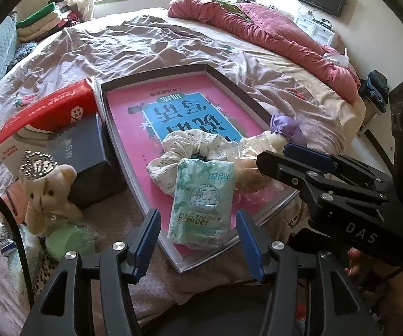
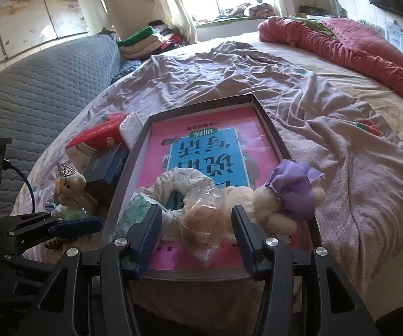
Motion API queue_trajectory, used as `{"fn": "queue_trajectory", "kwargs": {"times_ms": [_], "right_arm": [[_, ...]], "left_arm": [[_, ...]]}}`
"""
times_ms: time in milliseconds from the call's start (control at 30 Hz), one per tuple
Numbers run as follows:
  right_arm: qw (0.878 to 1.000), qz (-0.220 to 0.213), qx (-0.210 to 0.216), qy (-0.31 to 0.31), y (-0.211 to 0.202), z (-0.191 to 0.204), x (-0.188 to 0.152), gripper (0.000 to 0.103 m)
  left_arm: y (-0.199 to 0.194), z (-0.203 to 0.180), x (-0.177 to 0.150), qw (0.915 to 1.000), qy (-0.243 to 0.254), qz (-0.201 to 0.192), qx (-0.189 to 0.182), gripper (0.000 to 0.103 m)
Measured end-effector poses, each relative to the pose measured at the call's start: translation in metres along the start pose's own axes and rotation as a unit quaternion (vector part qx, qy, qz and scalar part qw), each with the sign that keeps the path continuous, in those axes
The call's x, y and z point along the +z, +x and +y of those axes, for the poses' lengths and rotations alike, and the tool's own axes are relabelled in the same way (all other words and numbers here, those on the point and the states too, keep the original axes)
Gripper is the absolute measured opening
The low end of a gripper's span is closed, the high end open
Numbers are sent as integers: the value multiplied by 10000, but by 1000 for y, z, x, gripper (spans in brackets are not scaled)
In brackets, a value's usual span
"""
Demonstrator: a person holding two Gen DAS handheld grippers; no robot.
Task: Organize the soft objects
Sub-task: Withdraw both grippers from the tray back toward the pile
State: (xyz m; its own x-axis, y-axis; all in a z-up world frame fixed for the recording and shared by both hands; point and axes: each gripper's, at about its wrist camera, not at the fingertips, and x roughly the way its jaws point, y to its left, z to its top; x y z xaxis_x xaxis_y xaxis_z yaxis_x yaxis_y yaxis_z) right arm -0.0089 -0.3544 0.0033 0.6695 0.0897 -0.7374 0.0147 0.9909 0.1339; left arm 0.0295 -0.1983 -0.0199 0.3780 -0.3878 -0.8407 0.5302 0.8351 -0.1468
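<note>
Shallow tray [image 1: 224,79] with a pink-and-blue printed floor sits on the bed [image 1: 145,42], taking the soft things. Already in it: a green tissue pack [image 1: 201,204] at the near edge, a floral scrunchie [image 1: 182,145] just behind and touching it, and a cream plush doll in a purple dress [image 2: 282,196], partly in clear wrap, lying across the tray's right side. Left tool [image 1: 196,238] stands half open, jaws either side of the tissue pack's near end, pads clear of it; holding nothing. Right tool [image 2: 196,229] likewise half open, straddling the wrapped doll's head, no pad visibly pressing; reads as empty. Still outside, on the bed left of the tray: a small plush bear with a tiara [image 1: 47,187], and a pale green soft item [image 1: 70,240] under it, identity unclear. Red carton [image 1: 44,117] and dark box [image 1: 84,151] beside the tray are rigid, likely not part of the job. Judgement: past halfway, three in, about two left.
</note>
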Motion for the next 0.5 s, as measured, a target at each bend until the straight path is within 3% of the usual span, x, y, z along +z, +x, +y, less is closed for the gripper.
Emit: {"fn": "queue_trajectory", "kwargs": {"times_ms": [333, 500], "right_arm": [[9998, -142, -56, -141, -12, 14, 6, 55], [9993, -271, -135, -233, -19, 23, 10, 60]], "left_arm": [[-26, 3, -3, 9995, -22, -253, 190, 61], [-36, 9, -5, 9992, -87, -311, 253, 62]]}}
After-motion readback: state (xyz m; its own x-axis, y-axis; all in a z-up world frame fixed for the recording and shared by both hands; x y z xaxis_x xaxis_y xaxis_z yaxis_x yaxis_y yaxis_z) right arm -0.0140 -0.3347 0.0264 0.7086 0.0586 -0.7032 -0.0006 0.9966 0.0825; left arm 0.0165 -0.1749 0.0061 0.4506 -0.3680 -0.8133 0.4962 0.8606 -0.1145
